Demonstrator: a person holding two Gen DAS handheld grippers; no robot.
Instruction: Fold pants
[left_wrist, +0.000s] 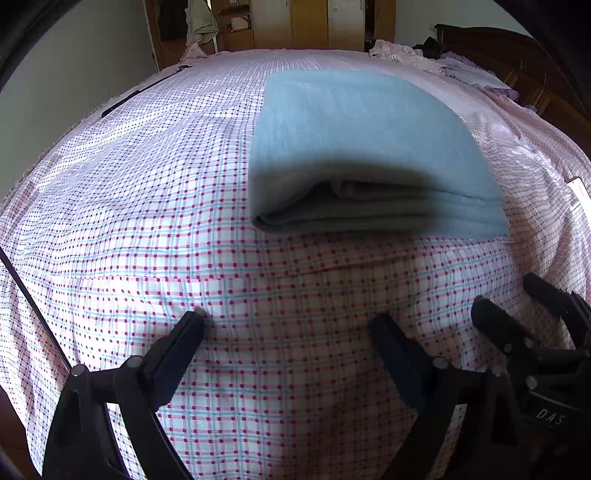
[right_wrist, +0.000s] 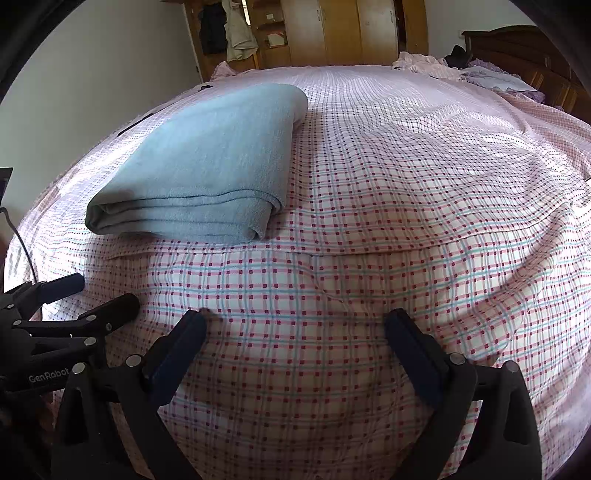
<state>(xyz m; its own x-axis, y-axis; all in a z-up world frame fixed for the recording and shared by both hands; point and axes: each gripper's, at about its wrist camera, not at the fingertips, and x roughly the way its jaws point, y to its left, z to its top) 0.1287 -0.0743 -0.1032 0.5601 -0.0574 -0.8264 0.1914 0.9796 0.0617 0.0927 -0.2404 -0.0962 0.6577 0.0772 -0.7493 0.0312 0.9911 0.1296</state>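
Your pants (left_wrist: 369, 147) lie folded into one thick blue bundle on the bed (left_wrist: 147, 221), nearer the front edge than the far edge. What's inside the bundle is hidden: waistband, legs and cuffs can't be told apart, only stacked layers at the near end. In the left wrist view the near side is blurred and in shadow.

Count: 1 pants bundle, 2 grippers, 1 bed w/ checked sheet. A heap of clothes (right_wrist: 461, 68) sits at the far right corner by the headboard (right_wrist: 517, 48); too small to count. A wardrobe (right_wrist: 351, 33) stands behind the far edge, its top cut off.

The bundle's long axis runs from the front edge toward the far edge, open layered end facing you, rounded fold on its right side in the right wrist view.

Your left gripper (left_wrist: 288, 325) hovers over the sheet at the front edge w/ fingers spread wide, holding nothing. Your right gripper (right_wrist: 295, 321) is just beside it, spread wide too, also holding nothing. Both are apart from the pants, w/ the bundle ahead of the left one & ahead-left of the right one.
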